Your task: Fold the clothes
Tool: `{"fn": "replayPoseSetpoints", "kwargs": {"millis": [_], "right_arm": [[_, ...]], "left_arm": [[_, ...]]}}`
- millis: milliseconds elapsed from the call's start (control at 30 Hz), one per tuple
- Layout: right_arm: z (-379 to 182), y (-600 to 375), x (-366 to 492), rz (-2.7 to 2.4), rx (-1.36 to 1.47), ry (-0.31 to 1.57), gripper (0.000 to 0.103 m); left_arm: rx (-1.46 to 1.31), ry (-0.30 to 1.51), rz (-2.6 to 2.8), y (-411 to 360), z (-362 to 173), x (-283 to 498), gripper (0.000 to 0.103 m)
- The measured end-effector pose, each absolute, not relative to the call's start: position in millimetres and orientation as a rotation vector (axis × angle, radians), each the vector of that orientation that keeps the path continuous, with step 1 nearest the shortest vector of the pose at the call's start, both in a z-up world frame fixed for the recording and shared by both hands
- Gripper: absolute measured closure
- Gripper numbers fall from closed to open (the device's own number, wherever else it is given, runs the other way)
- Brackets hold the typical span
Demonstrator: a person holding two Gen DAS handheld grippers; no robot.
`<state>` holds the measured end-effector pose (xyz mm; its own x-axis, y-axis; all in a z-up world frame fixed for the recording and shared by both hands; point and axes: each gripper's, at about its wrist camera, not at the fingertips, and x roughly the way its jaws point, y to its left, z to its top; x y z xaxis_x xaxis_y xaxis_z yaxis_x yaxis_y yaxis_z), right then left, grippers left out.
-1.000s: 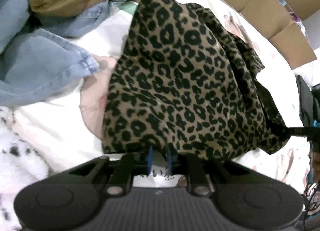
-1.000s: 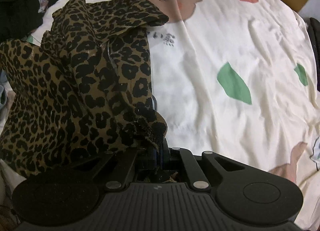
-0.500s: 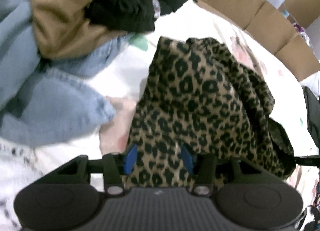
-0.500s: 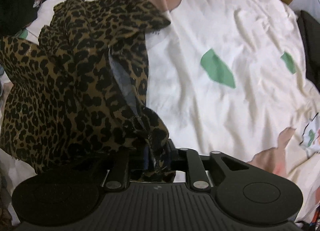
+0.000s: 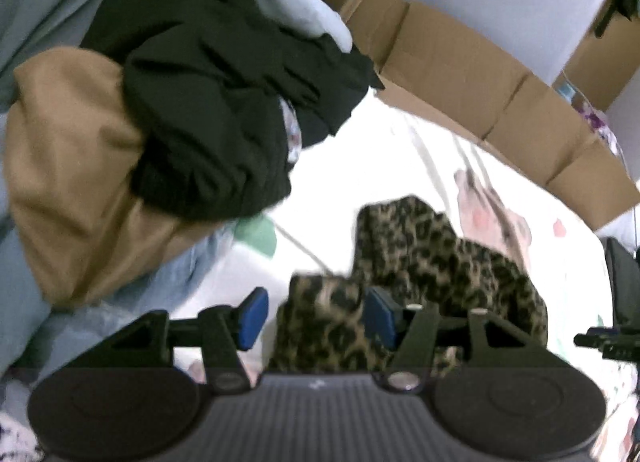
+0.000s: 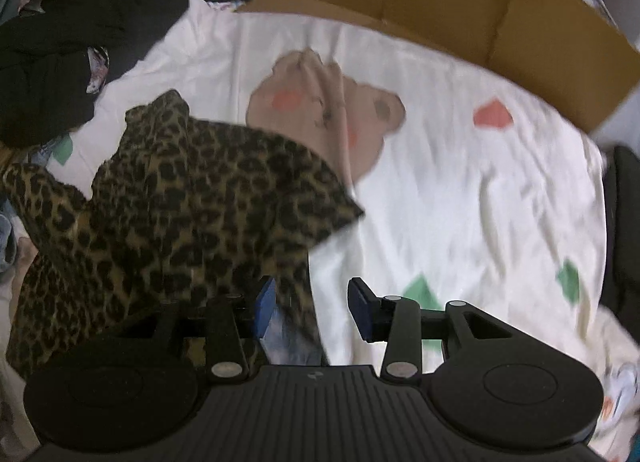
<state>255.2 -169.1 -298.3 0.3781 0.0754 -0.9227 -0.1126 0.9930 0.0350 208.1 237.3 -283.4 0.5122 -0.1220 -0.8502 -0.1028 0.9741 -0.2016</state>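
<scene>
Released leopard garment (image 6: 192, 213) between open jaws.

Left gripper (image 5: 316, 318), right gripper (image 6: 312, 308): agape

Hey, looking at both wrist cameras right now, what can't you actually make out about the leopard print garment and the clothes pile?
- Leopard print garment: its near edge is hidden behind the right gripper body in the right wrist view; what kind of garment it is stays unclear.
- Left wrist view: motion blur smears the garment's folds.
- Black garment covers most of the pile; the items beneath are unreadable.
</scene>
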Motion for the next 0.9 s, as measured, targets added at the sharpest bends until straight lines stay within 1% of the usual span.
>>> {"fn": "replayPoseSetpoints", "kwargs": {"millis": [100,267,333,367,433,633,900], "right_arm": [[-301,-166,272,0.143,-0.022,1.169,0.056],[-305,-156,301,0.177,-0.106,1.140,0.055],[-310,-153,313,0.194,-0.131,1.127,0.052],[-314,-152,319,0.201,-0.145,1.125,0.049],[-323,-151,331,0.219,-0.177,1.121,0.047],[-355,-147,358,0.334,-0.317,1.116,0.047],[-401,-142,350,0.556,-0.486,1.059,0.047]], "left_arm": [[-0.237,1.030,-0.007,238,-281,229,0.044],[-0.215,1.048,0.024,242,-293,253,0.044],[-0.238,1.067,0.031,245,-303,259,0.044],[-0.261,1.079,0.033,247,-309,260,0.044],[-0.305,1.102,0.036,249,-321,262,0.044],[-0.342,1.170,0.019,242,-346,249,0.044],[-0.302,1.267,-0.006,235,-365,217,0.044]]}}
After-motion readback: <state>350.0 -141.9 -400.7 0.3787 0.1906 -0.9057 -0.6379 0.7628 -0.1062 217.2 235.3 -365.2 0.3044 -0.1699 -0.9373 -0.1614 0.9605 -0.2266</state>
